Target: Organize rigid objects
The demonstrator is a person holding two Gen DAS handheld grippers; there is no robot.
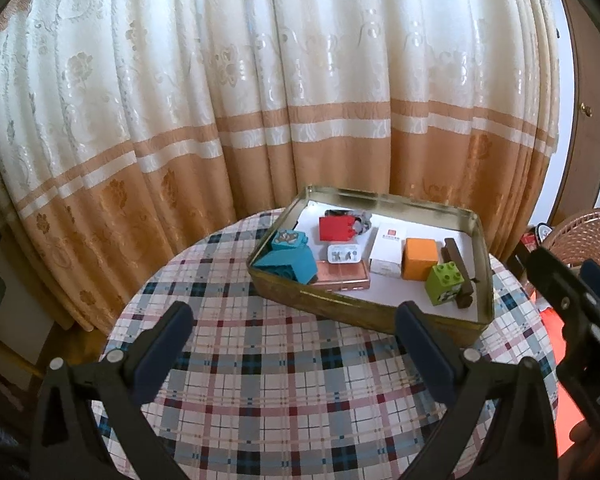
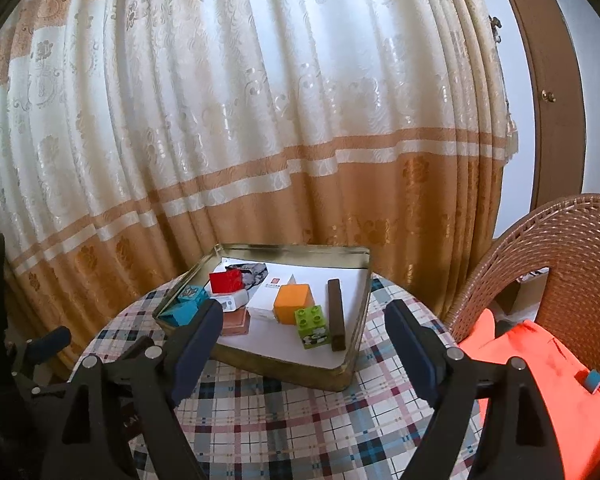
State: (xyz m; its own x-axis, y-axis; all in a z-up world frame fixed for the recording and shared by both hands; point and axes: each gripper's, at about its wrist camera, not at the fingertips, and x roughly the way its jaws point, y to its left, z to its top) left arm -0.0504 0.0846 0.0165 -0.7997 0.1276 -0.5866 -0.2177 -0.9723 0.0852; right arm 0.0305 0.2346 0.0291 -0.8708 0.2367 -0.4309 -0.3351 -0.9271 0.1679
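Note:
A gold metal tin stands on the round plaid table. Inside lie a teal brick, a red brick, a pink flat box, a white box, an orange cube, a green brick and a dark brown bar. My left gripper is open and empty, in front of the tin. My right gripper is open and empty, near the tin's front edge.
A cream and orange curtain hangs behind the table. A wicker chair with an orange cloth stands at the right. The right gripper's body shows at the right of the left wrist view.

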